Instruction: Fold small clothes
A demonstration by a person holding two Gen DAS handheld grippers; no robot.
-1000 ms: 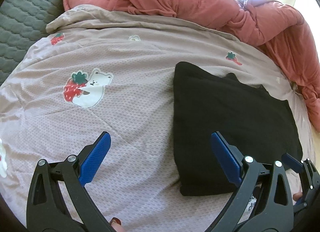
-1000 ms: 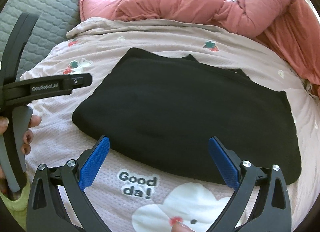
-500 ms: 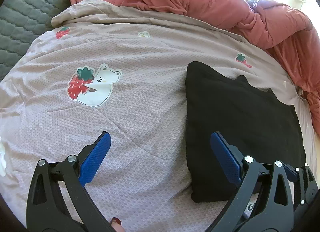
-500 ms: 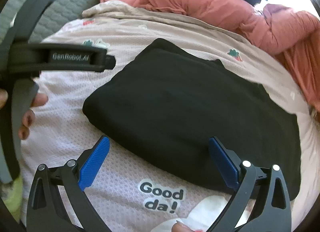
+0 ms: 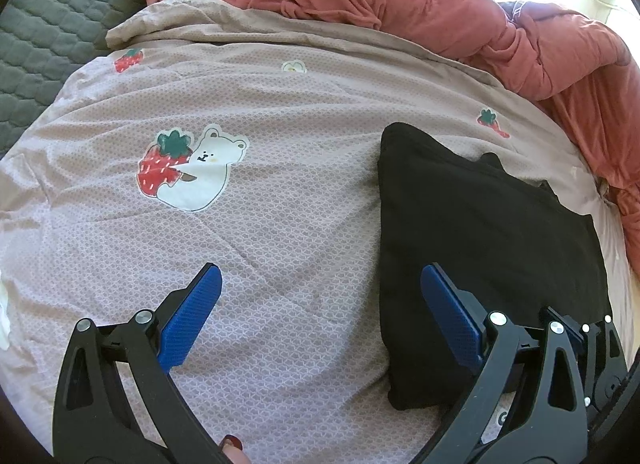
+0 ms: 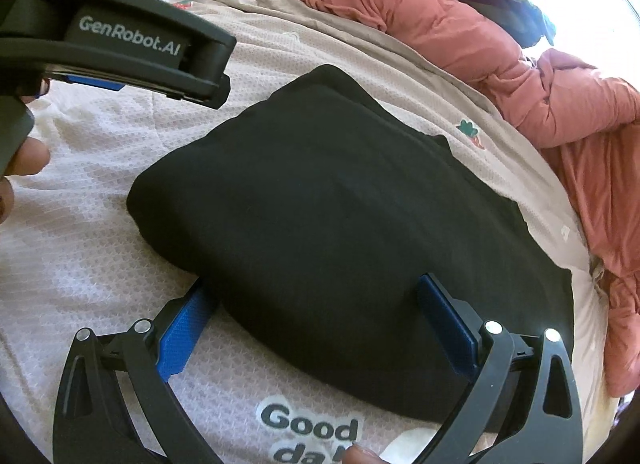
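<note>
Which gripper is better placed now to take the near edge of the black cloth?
Likely the right gripper: its open fingers straddle the near edge of the black cloth. The left gripper, open, faces mostly bare bedsheet, the cloth's corner at its right.

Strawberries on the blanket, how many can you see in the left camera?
3. One big strawberry hugged by the bear, a small strawberry at the far left edge, another small strawberry beyond the black garment. More may be hidden.

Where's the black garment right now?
The folded black garment lies on the pink printed bedspread, right of the bear print, in front of the right gripper.
</note>
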